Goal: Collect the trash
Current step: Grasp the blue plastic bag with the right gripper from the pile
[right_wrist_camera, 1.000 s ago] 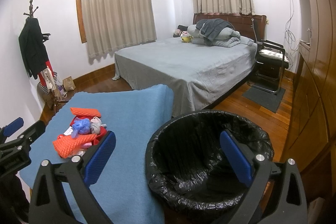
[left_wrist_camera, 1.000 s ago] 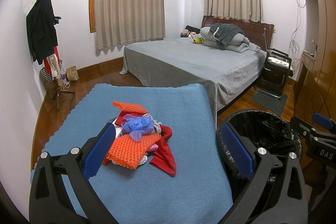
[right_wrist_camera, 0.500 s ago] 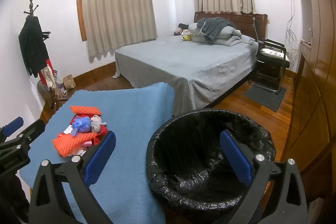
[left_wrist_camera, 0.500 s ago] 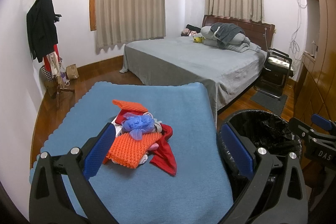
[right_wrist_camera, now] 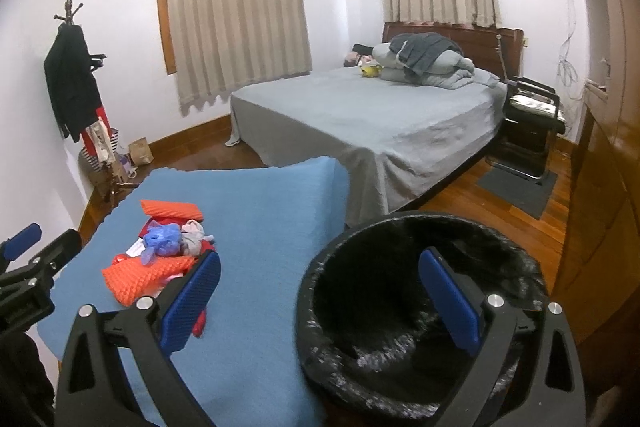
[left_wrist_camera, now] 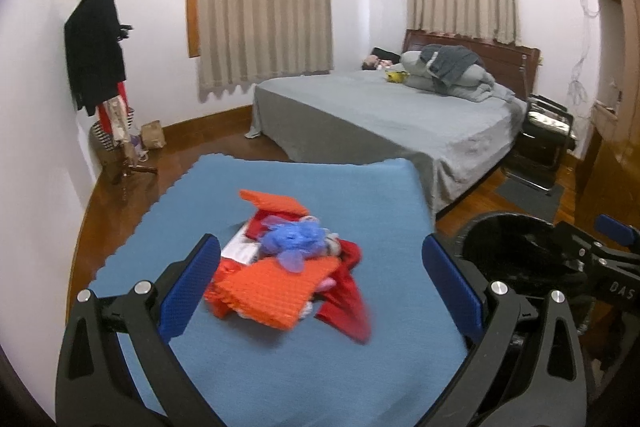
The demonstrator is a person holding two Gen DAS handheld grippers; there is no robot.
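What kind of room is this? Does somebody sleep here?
It looks like a bedroom. There is a big bed with a folded quilt by the headboard, curtains drawn over the windows, and a coat rack with clothes hanging in the corner.

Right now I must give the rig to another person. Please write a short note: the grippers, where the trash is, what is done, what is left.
Left gripper: open, holding nothing, aimed at the trash pile.
Right gripper: open, holding nothing, above the bin.
The pile (orange foam sheets, a blue mesh puff, red pieces, paper) lies on the blue table cloth. The bin, lined with a black bag, stands on the floor at the table's right side.
Done: nothing picked yet; no trash shows in the bin.
Left: grasp each piece and drop it in the bin.
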